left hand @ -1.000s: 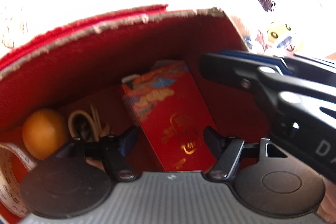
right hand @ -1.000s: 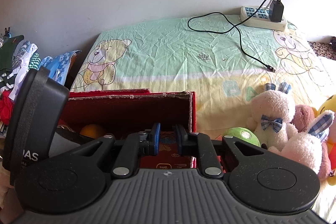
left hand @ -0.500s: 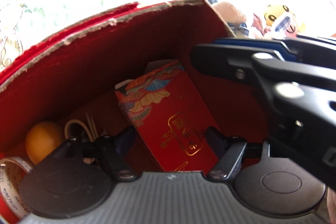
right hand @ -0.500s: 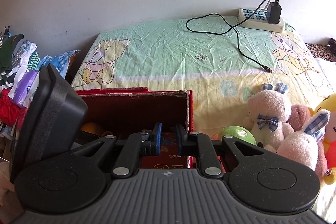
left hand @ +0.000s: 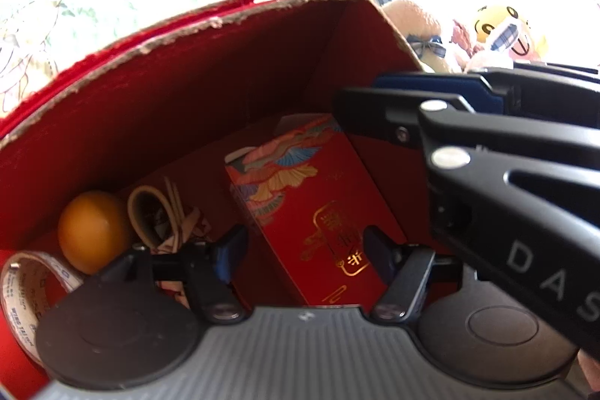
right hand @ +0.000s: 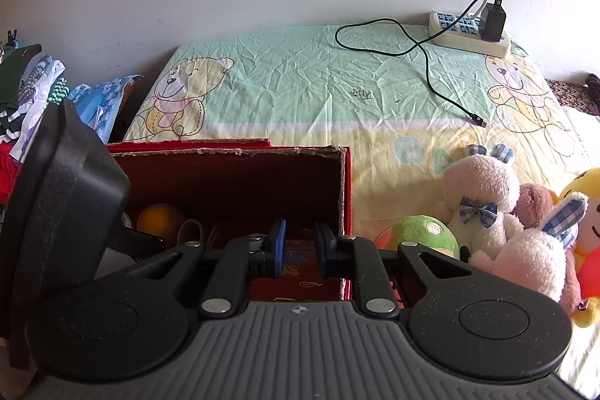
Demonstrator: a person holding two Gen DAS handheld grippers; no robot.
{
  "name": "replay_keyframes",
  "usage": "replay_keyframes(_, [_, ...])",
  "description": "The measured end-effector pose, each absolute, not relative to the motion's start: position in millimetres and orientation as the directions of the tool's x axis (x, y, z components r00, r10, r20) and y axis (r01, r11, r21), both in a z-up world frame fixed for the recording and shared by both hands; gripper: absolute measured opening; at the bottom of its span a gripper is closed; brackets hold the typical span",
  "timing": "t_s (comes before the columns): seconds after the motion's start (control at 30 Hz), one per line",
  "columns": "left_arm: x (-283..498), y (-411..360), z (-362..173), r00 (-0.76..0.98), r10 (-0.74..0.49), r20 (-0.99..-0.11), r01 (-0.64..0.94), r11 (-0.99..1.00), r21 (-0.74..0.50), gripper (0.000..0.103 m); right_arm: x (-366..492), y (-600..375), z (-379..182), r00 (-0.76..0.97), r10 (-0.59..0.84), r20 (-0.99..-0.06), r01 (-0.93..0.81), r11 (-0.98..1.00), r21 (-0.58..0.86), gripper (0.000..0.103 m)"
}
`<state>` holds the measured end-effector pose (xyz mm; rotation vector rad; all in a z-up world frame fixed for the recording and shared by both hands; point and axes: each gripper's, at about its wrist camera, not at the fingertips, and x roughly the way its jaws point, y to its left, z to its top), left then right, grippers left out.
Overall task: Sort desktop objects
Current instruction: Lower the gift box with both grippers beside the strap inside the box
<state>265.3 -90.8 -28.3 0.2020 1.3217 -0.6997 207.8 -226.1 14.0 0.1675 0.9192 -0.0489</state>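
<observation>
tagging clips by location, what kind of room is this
Most likely a bedroom: a bed with a teddy-bear sheet, plush toys piled on it, and folded clothes stacked beside it.

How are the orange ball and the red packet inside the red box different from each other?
The orange ball is round and plain orange; the red packet is a flat-faced rectangular box with gold writing and a colourful pattern. The ball is the smaller of the two. The ball sits at the left of the red box, beside a tape roll; the packet lies between the fingers of the open left gripper. Both lie inside the box, ungripped.
</observation>
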Motion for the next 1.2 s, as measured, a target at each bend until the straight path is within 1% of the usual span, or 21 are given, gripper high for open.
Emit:
replay_keyframes(0.3, [271.5, -97.9, -28.3, 0.130, -0.342, -0.931, 0.548, 0.807, -0.220, 0.071, 208.4, -223.0, 12.5, 0.613, 0.019, -0.790, 0.123, 0.985, 0.119, 0.018])
replay_keyframes(0.43, [272.3, -104.4, -28.7, 0.142, -0.332, -0.933, 0.547, 0.811, -0.205, 0.071, 209.0, -226.6, 8.0, 0.599, 0.044, -0.800, 0.148, 0.975, 0.165, 0.017])
replay_keyframes(0.63, [274.8, -114.2, -29.6, 0.170, -0.312, -0.935, 0.562, 0.810, -0.168, 0.072, 204.9, -227.0, 7.7, 0.615, 0.037, -0.787, 0.148, 0.976, 0.161, 0.013])
replay_keyframes(0.93, [267.8, -104.5, -26.3, 0.196, -0.287, -0.938, 0.566, 0.814, -0.131, 0.072, 200.1, -227.0, 7.9, 0.643, 0.040, -0.765, 0.149, 0.973, 0.176, 0.013])
replay_keyframes(1.2, [260.3, -106.0, -21.4, 0.268, -0.251, -0.930, 0.563, 0.825, -0.061, 0.072, 194.8, -229.0, 8.3, 0.664, 0.053, -0.746, 0.141, 0.971, 0.194, 0.012])
